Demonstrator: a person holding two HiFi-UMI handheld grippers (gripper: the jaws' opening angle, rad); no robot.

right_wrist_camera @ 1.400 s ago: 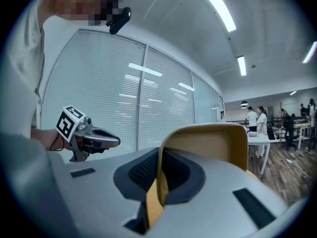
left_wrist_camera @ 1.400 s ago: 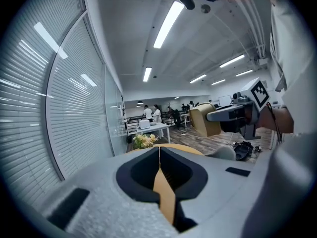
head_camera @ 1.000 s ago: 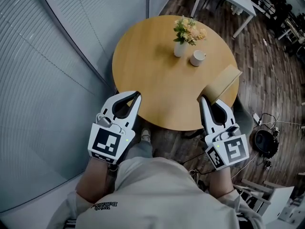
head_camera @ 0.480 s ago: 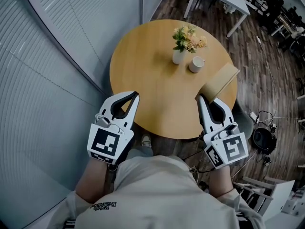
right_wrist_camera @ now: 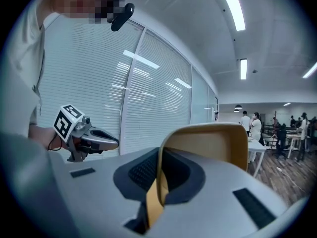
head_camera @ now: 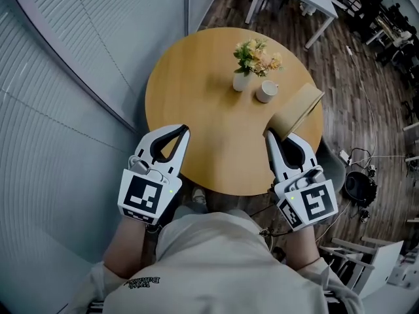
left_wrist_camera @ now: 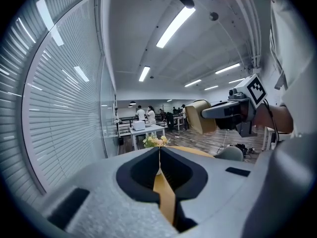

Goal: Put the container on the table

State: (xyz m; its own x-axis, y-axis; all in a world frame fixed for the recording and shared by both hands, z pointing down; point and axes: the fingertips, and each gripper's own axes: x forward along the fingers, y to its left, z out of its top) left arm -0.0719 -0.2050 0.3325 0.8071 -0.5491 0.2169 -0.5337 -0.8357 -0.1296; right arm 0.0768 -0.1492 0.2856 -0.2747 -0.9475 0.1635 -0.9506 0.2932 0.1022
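Grey-white left gripper [head_camera: 183, 129], lower left of centre: fingers clenched tip to tip, nothing between them, over the near rim of the round wooden surface [head_camera: 196, 90].
Upper centre: vase of flowers [head_camera: 251, 61], white cup [head_camera: 265, 91] just beside it on the right.
Right of centre: right gripper [head_camera: 268, 135], fingers grasping one wall of the tan container [head_camera: 298, 108] at its rim.
Container held clear of the surface, over its right edge. It lies tipped on its side, long axis running from the fingers up towards the frame's upper right. The hollow opens back towards the right gripper.
Against a second ago: same grip, same tilt. The container's far end is now level with the cup, where before it sat lower in frame.
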